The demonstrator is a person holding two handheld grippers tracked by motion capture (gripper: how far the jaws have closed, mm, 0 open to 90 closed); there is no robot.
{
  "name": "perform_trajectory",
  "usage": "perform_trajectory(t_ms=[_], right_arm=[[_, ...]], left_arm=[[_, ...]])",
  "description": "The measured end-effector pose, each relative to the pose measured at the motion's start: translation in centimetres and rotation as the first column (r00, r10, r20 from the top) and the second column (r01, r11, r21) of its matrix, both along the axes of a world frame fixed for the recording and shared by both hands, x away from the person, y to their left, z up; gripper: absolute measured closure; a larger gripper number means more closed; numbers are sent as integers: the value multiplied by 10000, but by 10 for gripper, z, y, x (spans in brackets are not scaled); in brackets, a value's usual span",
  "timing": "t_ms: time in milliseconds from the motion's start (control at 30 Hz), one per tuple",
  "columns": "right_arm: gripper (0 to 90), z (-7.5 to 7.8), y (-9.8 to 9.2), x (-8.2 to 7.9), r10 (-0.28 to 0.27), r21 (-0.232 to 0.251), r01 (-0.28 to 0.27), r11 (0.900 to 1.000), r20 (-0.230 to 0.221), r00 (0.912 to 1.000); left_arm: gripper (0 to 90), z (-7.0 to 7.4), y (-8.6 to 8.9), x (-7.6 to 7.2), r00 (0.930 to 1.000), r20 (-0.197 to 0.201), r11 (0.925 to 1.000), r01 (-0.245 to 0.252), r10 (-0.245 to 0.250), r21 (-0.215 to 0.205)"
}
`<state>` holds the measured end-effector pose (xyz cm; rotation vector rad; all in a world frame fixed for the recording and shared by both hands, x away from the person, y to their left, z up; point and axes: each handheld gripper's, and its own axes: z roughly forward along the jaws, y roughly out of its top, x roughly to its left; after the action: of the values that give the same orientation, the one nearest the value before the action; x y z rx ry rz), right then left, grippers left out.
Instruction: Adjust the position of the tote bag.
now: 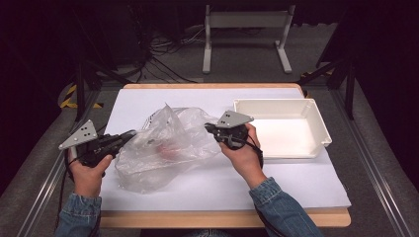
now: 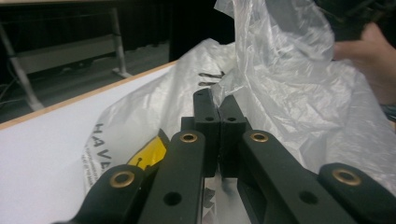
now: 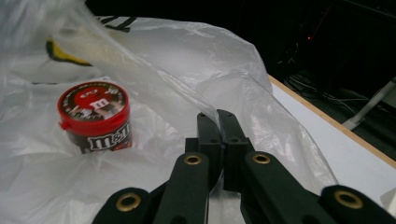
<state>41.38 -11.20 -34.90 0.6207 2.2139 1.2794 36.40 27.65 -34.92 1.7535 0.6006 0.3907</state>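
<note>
- Plastic bag (image 1: 165, 148): clear, crumpled, lying mid-counter (image 1: 222, 192); left tongs (image 1: 129, 134) pinch its film at the left edge, jaws closed.
- Right tongs (image 1: 209, 128): jaws closed on a fold of film at the bag's right side.
- Step, judged: spreading the bag's mouth; next, pull the two grips apart.
- Contents: a red-lidded candy tub (image 3: 95, 116) sits upright inside.
- White tray (image 1: 316, 116), right of the bag, holds nothing.

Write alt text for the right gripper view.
The right gripper has its black jaws shut on a fold of a clear plastic bag. Inside the bag stands a small red-lidded M&M's tub, on a white-covered table.
</note>
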Motion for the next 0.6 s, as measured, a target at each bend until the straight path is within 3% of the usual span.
perform_trajectory(t_ms=[133,267,300,333,400,433,500,600], right_arm=[[900,4,2,12,-88,551,94,9984,-114,9999],[900,10,6,22,-157,816,168,9965,-142,9998],[900,12,7,25,-173,872,186,9960,-159,9997],[900,14,8,26,-125,956,138,9953,-146,9998],[900,16,10,28,109,1189,-105,9929,-22,9999],[900,16,10,28,109,1189,-105,9929,-22,9999],[900,18,12,28,311,1272,-317,9914,65,9995],[900,17,16,26,561,1263,-571,9903,116,9984]], left_arm=[[893,4,-2,-5,9998,165,9992,119,-126,385],[874,-1,-2,-4,9992,-168,9972,383,-373,649],[835,-2,-1,-4,9974,-286,9963,669,-654,541],[742,-2,1,-4,9947,-438,9955,938,-932,113],[514,1,9,-3,9955,-581,9955,716,-752,-620],[444,1,9,-3,9955,-581,9955,716,-752,-620],[417,7,19,-2,9964,-603,9888,514,-603,-1398],[359,14,22,-1,9977,-529,9829,332,-434,-1813]])
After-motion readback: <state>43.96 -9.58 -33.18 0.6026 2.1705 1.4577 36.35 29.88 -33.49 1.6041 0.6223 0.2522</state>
